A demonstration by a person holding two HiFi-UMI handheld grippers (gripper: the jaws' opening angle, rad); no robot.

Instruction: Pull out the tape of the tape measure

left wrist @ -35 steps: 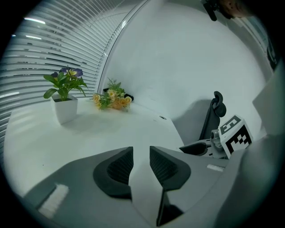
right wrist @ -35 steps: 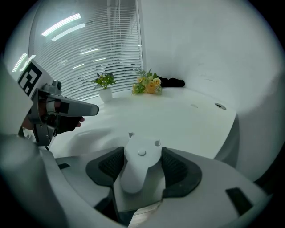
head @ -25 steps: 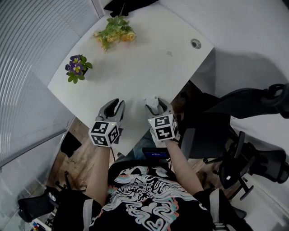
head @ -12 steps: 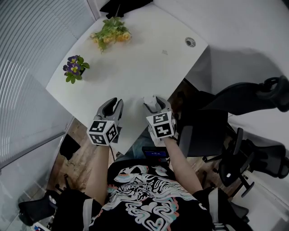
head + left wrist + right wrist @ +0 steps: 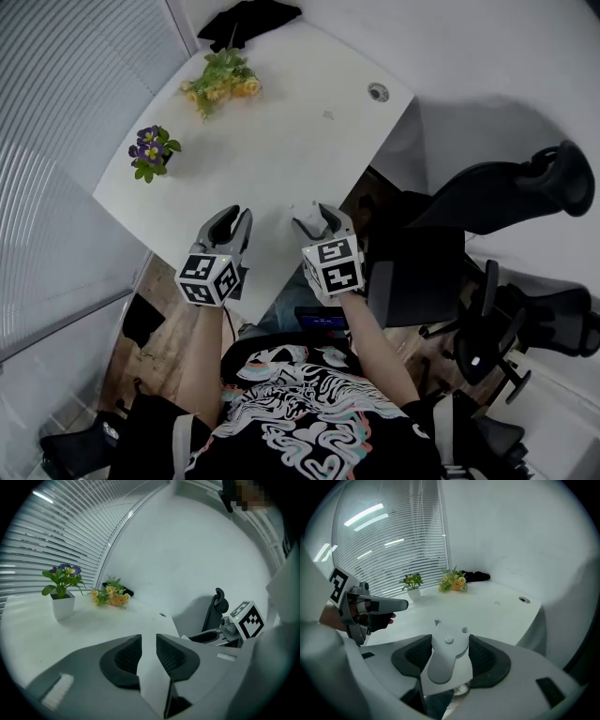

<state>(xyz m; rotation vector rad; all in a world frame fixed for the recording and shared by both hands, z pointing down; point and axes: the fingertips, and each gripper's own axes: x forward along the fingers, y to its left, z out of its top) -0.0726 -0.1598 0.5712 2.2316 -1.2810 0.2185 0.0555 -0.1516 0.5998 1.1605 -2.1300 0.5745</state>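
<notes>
Firmly pinched in the right tongs [image 5: 449, 641] is the one tape measure [image 5: 446, 660]. Both ribbed pads press on its sides, and it is held just above the counter's [image 5: 272, 159] near edge, well apart from the pot [image 5: 150, 167] and to the pot's right in the head view. Its case is pale grey and smooth. A long rounded tab lies down its face, with a small round stud in the middle and a small hole near the top corner.

The left tongs [image 5: 148, 648] are spread by a narrow gap, and only the counter shows between the pads. They hover at the same near edge, nearer the pot than the right tongs [image 5: 319, 223] are, and apart from the tape measure. That makes two tongs, each with one marker cube.

One white pot stands on the counter, with purple flowers and green leaves. One bunch of yellow flowers [image 5: 220, 82] lies beyond the pot, and one black cloth [image 5: 248, 17] lies past that bunch at the far end. One round cable hole [image 5: 378, 92] sits in the corner farthest to the pot's right. Two dark chairs [image 5: 497, 202] stand off the counter, farther right still.
</notes>
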